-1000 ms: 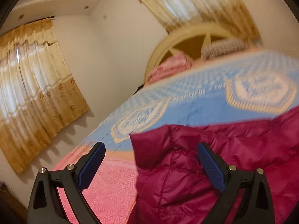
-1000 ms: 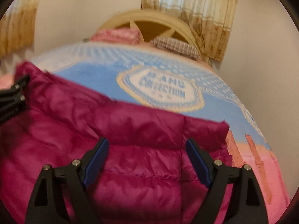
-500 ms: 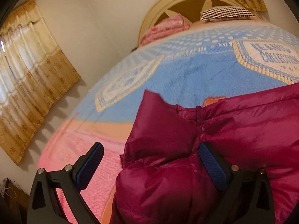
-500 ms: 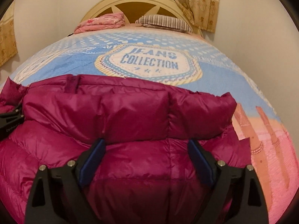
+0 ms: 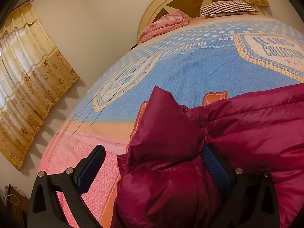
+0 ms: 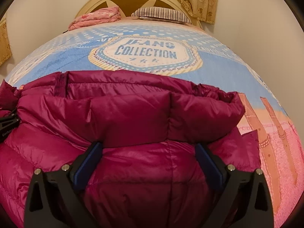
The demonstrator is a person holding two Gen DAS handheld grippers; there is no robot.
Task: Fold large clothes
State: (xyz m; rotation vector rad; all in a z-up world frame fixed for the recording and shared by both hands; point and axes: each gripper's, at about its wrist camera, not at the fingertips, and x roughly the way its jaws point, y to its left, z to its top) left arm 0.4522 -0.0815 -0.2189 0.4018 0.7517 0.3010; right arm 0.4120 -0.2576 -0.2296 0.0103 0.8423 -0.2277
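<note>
Magenta jacket (image 6: pixel 133 114) (puffy) between opening right hand-held gripper (image 6: pixel 148 163)

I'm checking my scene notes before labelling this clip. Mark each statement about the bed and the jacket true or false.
1. The jacket is magenta and quilted. True.
2. The jacket hangs from the curtain. False: it lies on the bedspread.
3. The bedspread badge reads JEANS COLLECTION. True.
4. The striped pillow lies on top of the jacket. False: it sits at the headboard, beside a pink bundle.
5. The right gripper is clamped flat. False: its jaws are opening, with jacket fabric between them.
6. The left gripper is spread wide at the jacket's edge. True.
</note>
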